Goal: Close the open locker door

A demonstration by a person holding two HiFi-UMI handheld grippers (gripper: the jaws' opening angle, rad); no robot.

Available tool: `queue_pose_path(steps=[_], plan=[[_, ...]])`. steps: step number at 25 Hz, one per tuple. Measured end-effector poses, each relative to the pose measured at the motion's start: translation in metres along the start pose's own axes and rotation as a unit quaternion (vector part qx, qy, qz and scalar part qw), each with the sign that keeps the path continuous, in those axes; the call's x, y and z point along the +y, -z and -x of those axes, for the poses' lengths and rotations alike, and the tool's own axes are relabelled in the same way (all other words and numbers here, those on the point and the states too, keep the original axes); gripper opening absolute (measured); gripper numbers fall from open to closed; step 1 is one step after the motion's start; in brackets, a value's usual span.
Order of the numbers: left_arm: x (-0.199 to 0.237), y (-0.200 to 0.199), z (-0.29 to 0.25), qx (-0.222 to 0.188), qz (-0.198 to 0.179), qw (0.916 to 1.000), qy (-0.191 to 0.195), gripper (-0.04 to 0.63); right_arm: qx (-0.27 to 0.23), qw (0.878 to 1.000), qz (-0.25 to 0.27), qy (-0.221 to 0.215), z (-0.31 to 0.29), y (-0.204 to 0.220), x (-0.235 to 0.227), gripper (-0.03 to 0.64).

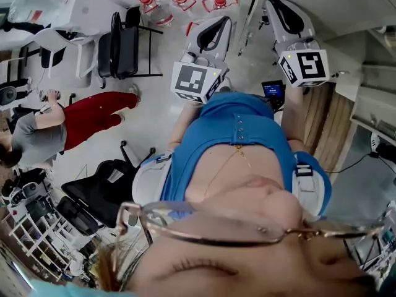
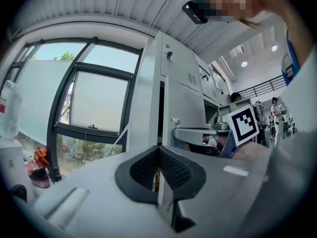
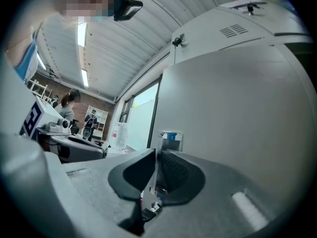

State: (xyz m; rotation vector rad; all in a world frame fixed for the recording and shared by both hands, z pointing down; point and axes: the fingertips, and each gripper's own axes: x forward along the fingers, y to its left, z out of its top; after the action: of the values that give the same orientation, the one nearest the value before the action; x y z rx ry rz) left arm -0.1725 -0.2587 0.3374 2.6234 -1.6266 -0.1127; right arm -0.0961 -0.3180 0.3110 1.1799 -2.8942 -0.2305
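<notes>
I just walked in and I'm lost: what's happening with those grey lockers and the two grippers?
A person holds a gripper in each hand at a bank of grey lockers. The right gripper is shut on the free edge of the open locker door, which stands ajar, not yet closed. The left gripper is shut on nothing and points at the lockers.

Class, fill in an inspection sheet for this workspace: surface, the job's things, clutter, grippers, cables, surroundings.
Surface: pale floor.
Job's things: locker door ajar; dark gap at its latch edge in the left gripper view.
Clutter: black chairs, red-framed items.
Grippers: left hand-held gripper jaws together, empty; right hand-held gripper jaws nearly together, nothing clearly held.
Cables: one dark cable on the floor at right.
Surroundings: window; person in red trousers.
</notes>
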Motion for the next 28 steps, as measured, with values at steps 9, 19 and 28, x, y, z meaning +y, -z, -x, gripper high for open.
queue_pose_path(steps=[9, 19, 28], plan=[[0.001, 0.001, -0.006, 0.0, 0.002, 0.9997, 0.023, 0.002, 0.006, 0.999, -0.003, 0.034, -0.018, 0.005, -0.016, 0.038], [0.005, 0.003, -0.004, -0.002, 0.011, 0.9993, 0.035, 0.002, 0.013, 0.997, 0.0, 0.07, -0.029, 0.007, -0.026, 0.038], [0.006, 0.004, -0.007, -0.001, 0.013, 0.9991, 0.039, 0.002, 0.002, 0.997, -0.004, 0.073, -0.028, 0.005, -0.023, 0.067]])
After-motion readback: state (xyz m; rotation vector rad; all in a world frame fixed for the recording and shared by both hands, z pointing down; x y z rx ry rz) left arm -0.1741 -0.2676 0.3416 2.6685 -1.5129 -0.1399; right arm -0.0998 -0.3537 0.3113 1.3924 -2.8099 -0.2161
